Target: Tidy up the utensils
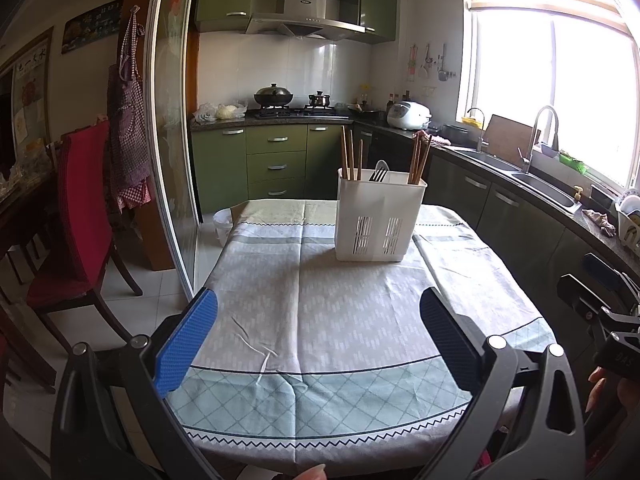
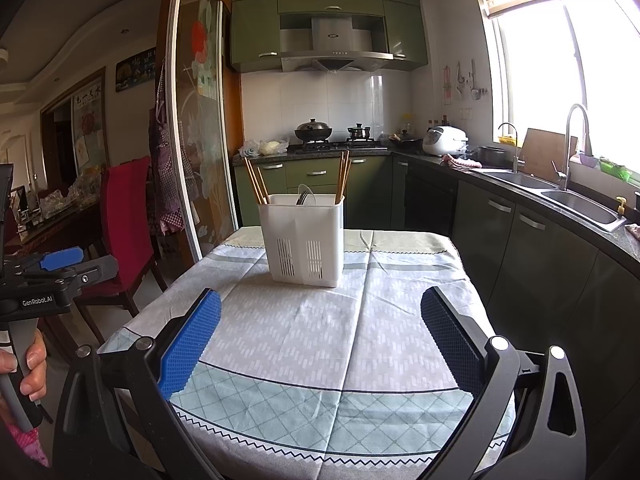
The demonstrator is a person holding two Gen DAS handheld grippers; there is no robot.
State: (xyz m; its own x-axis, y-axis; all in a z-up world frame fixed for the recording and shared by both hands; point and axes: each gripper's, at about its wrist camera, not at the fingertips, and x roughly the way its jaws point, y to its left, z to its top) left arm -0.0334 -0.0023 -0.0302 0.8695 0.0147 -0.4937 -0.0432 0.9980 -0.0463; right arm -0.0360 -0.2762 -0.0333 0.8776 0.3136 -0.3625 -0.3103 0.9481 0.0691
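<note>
A white plastic utensil holder (image 1: pixel 378 220) stands upright toward the far side of the table; it also shows in the right wrist view (image 2: pixel 306 240). Wooden chopsticks (image 1: pixel 351 156) stick up from its left compartment and more chopsticks (image 1: pixel 420 158) from its right. A fork and a spoon (image 1: pixel 379 174) sit in the middle compartment. My left gripper (image 1: pixel 318 340) is open and empty above the table's near half. My right gripper (image 2: pixel 320 344) is open and empty, also well short of the holder. The left gripper shows at the left edge of the right wrist view (image 2: pixel 60 266).
The table wears a patterned grey and teal tablecloth (image 1: pixel 320 320). A red chair (image 1: pixel 76 220) stands to the left. A glass sliding door (image 1: pixel 172 140) is beyond it. Green cabinets, a stove (image 1: pixel 296 110) and a sink (image 1: pixel 536 184) line the back and right.
</note>
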